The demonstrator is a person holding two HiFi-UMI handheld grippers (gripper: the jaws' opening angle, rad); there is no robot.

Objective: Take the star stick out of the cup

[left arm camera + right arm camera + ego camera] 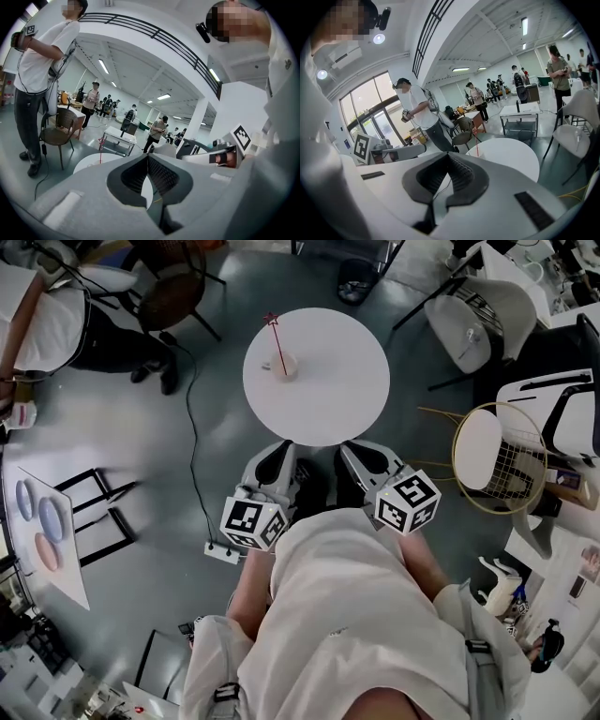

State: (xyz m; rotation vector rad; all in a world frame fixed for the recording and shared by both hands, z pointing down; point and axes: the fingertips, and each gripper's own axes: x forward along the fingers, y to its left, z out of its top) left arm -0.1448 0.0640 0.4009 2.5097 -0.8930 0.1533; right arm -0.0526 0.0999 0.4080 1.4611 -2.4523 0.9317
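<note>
Presently, item one: the star stick (277,341), red and thin, stood in the cup (285,366) on the round white table (337,381), in that table's far left part as I saw it from the head view. Its star end rose clear of the rim and leaned a little away from me and to the left, so I judged its long axis close to upright, slightly tilted. Item two: the left gripper (279,452), jaws pressed together with nothing between them, sat at the table's near edge, well apart from the cup. In the left gripper view the stick showed ahead and somewhat left of the closed tips. Item three: the right gripper (362,452), jaws likewise together and empty, was at the near edge further right, and the cup lay ahead and off to its left across the tabletop. Entry on reach: I judged the left gripper the nearer of the two and almost in line with the cup. The coming move would ask it to spread its jaws, travel forward over the table, pinch the shaft above the rim and draw it up along its own lean, lest the cup tip
</note>
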